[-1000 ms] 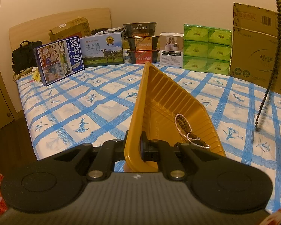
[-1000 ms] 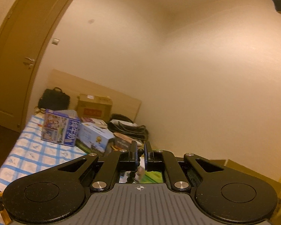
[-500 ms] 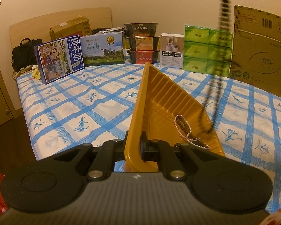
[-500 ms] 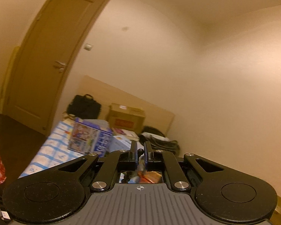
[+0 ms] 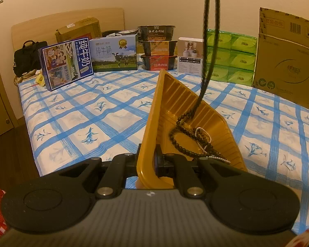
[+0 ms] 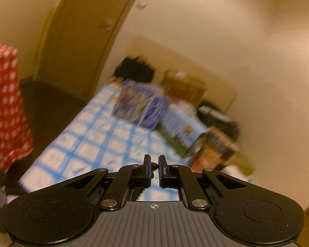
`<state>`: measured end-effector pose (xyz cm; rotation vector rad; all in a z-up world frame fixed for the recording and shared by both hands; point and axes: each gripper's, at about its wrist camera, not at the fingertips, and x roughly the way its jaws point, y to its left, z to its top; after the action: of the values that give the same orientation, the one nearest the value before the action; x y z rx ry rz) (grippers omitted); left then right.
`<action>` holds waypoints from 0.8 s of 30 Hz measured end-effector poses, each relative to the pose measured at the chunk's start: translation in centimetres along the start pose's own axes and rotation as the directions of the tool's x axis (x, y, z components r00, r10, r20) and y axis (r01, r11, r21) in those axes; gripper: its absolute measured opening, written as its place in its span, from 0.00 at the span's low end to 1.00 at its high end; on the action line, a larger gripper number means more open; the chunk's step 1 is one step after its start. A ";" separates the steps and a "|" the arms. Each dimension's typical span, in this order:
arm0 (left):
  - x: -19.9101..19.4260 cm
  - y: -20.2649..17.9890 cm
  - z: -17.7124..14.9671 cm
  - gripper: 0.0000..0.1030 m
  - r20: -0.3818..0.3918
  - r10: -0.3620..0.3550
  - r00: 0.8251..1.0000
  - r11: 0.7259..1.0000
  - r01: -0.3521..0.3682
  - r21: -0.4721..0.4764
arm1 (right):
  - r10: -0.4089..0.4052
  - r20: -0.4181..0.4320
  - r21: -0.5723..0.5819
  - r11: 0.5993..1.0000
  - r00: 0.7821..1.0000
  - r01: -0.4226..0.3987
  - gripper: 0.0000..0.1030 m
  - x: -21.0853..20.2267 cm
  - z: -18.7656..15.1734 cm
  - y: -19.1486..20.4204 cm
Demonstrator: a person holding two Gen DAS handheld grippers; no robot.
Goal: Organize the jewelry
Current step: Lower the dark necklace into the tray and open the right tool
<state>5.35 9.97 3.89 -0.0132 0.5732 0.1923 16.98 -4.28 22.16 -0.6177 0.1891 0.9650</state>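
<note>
My left gripper (image 5: pixel 147 161) is shut on the near rim of a yellow ribbed tray (image 5: pixel 181 107), which it holds tilted above the bed. In the tray lies a small white pearl strand (image 5: pixel 206 142). A long dark bead necklace (image 5: pixel 206 61) hangs down from above the frame, and its lower end coils in the tray next to the pearls. My right gripper (image 6: pixel 154 164) is shut on that necklace; a few dark beads (image 6: pixel 154 165) show between its fingers in the blurred right wrist view.
The bed (image 5: pixel 88 113) has a blue-checked white sheet. Along its far side stand milk cartons (image 5: pixel 66 61), stacked food bowls (image 5: pixel 158 49), a white box (image 5: pixel 190 56), green tissue packs (image 5: pixel 230 57) and a cardboard box (image 5: pixel 288 61). A red dotted cloth (image 6: pixel 4 103) shows at left.
The hanging dark necklace swung left from beside the tray to over it, and its lower end now rests coiled in the tray. The right wrist view swept down toward the bed. The tray stayed still.
</note>
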 end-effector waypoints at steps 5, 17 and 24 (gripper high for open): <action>0.0 0.1 0.0 0.07 0.000 -0.001 1.000 1.000 0.001 -0.001 | 0.076 -0.092 -0.016 0.997 0.993 -0.077 0.06 2.8 -1.9 1.6; 0.3 0.5 -0.1 0.07 -0.007 -0.005 1.000 1.000 0.005 -0.011 | 0.302 -0.165 0.104 0.952 0.939 -0.288 0.06 7.2 -6.3 -0.7; 0.2 0.4 0.0 0.07 -0.007 -0.002 1.000 1.000 0.002 -0.003 | 0.422 -0.210 -0.019 0.900 0.882 -0.436 0.06 8.6 -8.9 -0.1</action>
<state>5.49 10.36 3.78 -0.0174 0.5799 0.1910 22.97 -3.23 11.35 -0.7523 0.4932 1.3419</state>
